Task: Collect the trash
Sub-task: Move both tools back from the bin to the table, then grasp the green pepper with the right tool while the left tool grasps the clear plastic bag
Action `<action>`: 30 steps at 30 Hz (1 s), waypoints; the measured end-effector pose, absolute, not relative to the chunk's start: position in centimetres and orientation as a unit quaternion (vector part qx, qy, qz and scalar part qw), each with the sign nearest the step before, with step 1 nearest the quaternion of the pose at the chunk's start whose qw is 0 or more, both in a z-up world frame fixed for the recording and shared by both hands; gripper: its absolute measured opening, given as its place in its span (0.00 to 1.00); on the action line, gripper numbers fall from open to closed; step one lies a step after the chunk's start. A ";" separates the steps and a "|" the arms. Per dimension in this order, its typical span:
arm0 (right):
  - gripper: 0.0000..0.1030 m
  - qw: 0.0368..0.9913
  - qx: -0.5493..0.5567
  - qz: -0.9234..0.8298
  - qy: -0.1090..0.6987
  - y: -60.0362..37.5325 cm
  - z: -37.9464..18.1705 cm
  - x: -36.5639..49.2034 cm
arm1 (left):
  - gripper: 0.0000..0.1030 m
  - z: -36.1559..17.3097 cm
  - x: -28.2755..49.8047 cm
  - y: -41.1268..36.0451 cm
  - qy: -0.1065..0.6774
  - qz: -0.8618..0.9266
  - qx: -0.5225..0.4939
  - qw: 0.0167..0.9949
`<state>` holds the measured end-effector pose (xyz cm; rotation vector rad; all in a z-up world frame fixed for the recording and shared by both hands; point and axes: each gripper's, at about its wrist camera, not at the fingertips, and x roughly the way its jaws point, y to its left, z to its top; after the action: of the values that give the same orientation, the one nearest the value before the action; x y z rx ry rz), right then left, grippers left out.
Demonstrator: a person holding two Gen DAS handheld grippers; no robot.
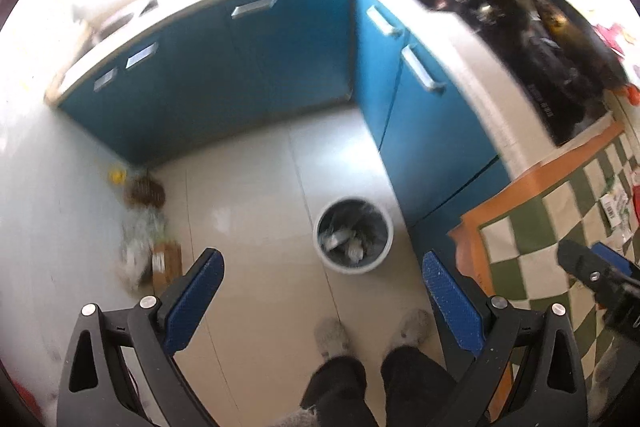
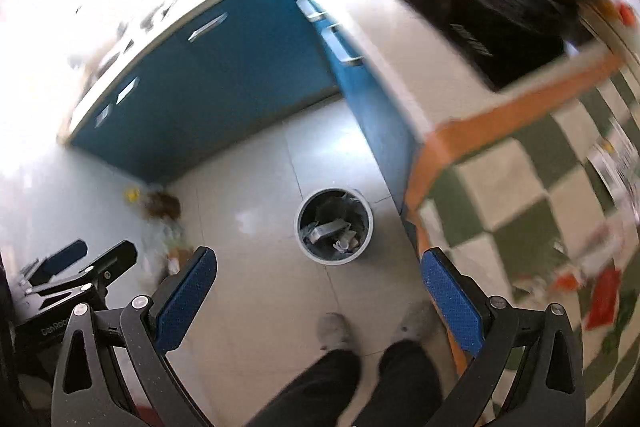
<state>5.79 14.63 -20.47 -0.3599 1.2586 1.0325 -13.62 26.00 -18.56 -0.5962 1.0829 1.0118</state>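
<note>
Right in the middle of both views we have the trash bin (image 1: 353, 235), a round pale-rimmed can with a dark liner, standing on the tiled floor (image 1: 256, 187) just beside the blue cabinets (image 1: 248, 67). Inside it we can make out crumpled grey and white scraps (image 2: 332, 233), already lying at the bottom.

More litter shows at the right edge of the right wrist view: red and orange wrappers (image 2: 602, 297) on the green-and-white checkered cloth (image 2: 532, 195) covering the table (image 2: 400, 39); it is too blurred to name each piece.

Our left claw (image 1: 322, 291) is spread wide, blue pads facing each other, nothing between them, and the bin sits in the gap above the fingertips. Our right claw (image 2: 318, 287) is also wide apart and carrying nothing, hanging over the floor with the bin just above centre of its frame. Each claw shows in the other's view, at the lower edge.

Below, at the bottom centre, we see two grey slippers (image 1: 332, 337) and dark trouser legs.

Over at the middle left, against the pale wall, there's a heap of clutter (image 1: 144, 223), something yellow, something brown, a cardboard box, all smeared by blur. Upper right, a dark cooktop (image 1: 516, 39) lies on the table.
</note>
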 end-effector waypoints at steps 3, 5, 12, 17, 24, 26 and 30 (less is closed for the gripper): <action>1.00 0.706 -0.114 0.402 0.572 10.9 -19.5 11.1 | 0.98 -16.8 -8.5 25.2 0.490 0.422 -0.225 0.728; 1.00 0.731 -0.094 0.350 0.578 7.6 -19.4 14.8 | 0.98 -16.6 -4.2 24.0 0.504 0.384 -0.203 0.747; 1.00 0.766 -0.007 0.167 0.621 -7.0 -23.3 24.2 | 0.98 -19.9 11.6 15.6 0.582 0.171 -0.142 0.783; 0.89 0.751 0.037 0.131 0.646 -12.7 -26.8 26.3 | 0.98 -24.3 18.6 10.2 0.635 0.057 -0.110 0.762; 0.76 0.739 0.027 0.142 0.657 -13.0 -29.8 26.0 | 0.06 -27.4 21.4 8.2 0.669 -0.004 -0.106 0.736; 0.46 0.744 0.000 0.141 0.653 -12.8 -30.0 25.7 | 0.02 -26.9 21.0 8.2 0.665 -0.007 -0.109 0.739; 0.18 0.748 0.004 0.146 0.647 -13.2 -29.7 25.7 | 0.00 -25.0 19.6 8.6 0.647 0.002 -0.126 0.752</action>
<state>25.73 -13.23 -29.66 0.0093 1.4150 0.3191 19.57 8.56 -25.00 -0.2742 1.4137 0.0054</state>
